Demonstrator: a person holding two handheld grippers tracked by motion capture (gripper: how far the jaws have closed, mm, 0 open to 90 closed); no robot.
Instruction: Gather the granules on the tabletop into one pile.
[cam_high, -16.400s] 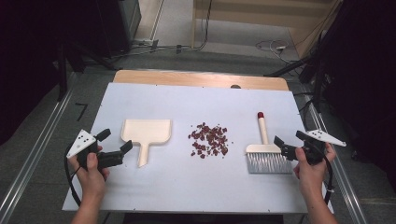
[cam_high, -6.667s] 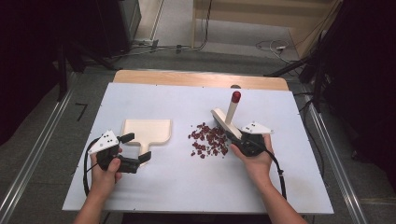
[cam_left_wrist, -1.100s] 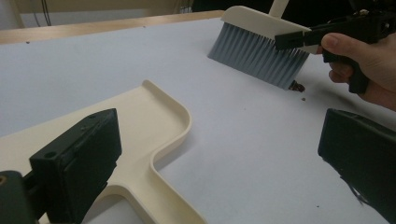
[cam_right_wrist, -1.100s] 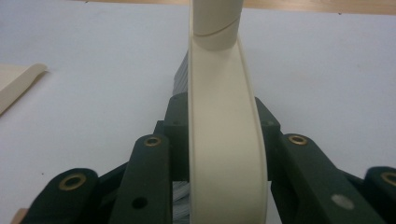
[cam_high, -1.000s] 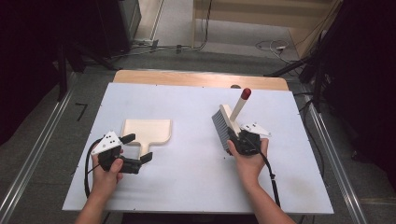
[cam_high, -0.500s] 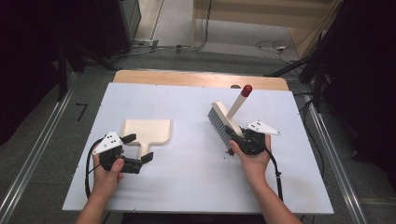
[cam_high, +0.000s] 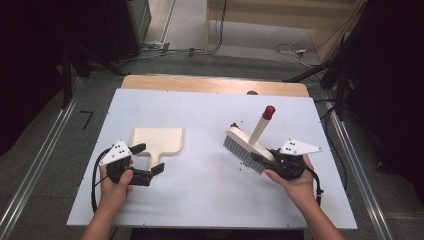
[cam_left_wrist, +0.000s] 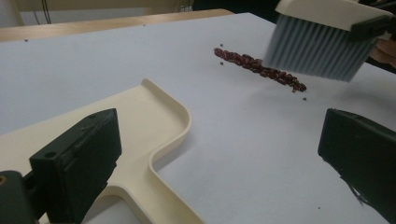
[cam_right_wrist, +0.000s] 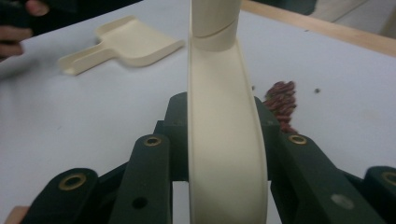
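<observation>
A cream dustpan lies flat at the left of the white table. My left gripper rests there open, its jaws standing wide on either side of the pan's handle without pressing it. My right gripper is shut on the cream back of a hand brush, which it holds tilted above the table. The brush has grey bristles and a red-tipped handle that points away. A thin row of dark red beans lies on the table under the bristles, and the beans also show just right of the brush's back.
A wooden strip runs along the table's far edge. Metal rails flank the table on both sides. Bare white surface lies between the dustpan and the bean row. A few stray beans sit by the brush's far end.
My right hand has carried the brush to the right and a little up, off toward the table's near right. The left hand and the dustpan have stayed put.
</observation>
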